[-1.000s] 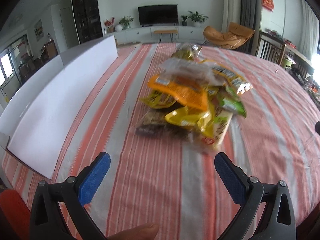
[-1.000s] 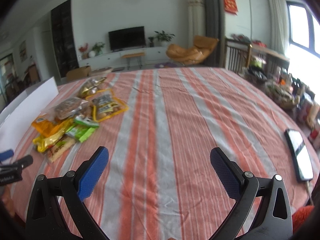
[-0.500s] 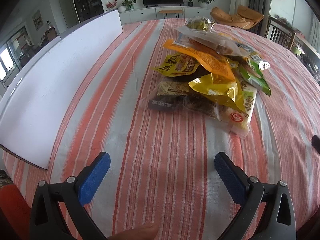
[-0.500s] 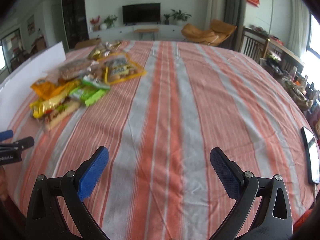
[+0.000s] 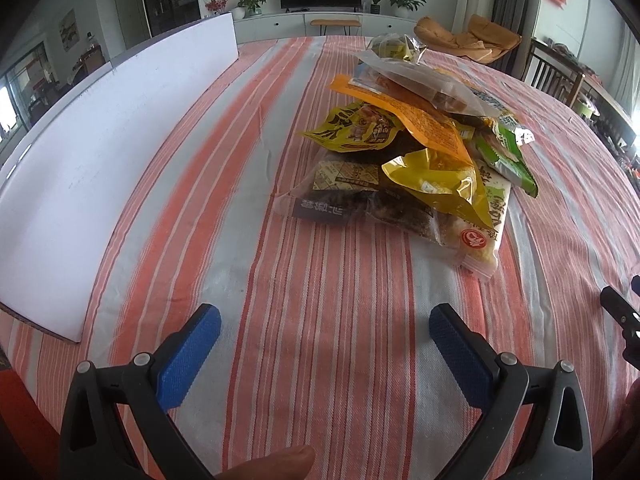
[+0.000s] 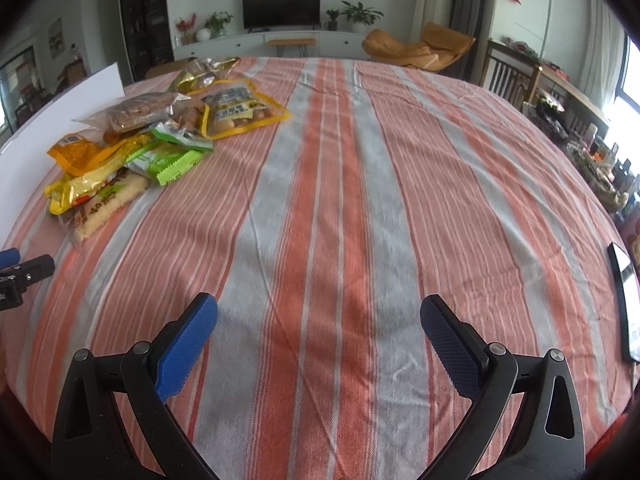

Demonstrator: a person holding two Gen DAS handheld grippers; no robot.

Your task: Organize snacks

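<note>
Left wrist view: the left claw [image 5: 325, 326] gapes wide and empty above the striped counter [image 5: 328, 320], with the heap of snack packets [image 5: 416, 152] lying at 12 to 1 o'clock and a white board [image 5: 100, 140] at 10 o'clock. The right claw [image 6: 319, 316] is likewise spread wide, holding nothing, the snack packets [image 6: 152, 136] well off at 10 o'clock.

Snack packets [image 5: 416, 152] lie heaped, overlapping, orange pouch [image 5: 404, 114] near the top.
</note>
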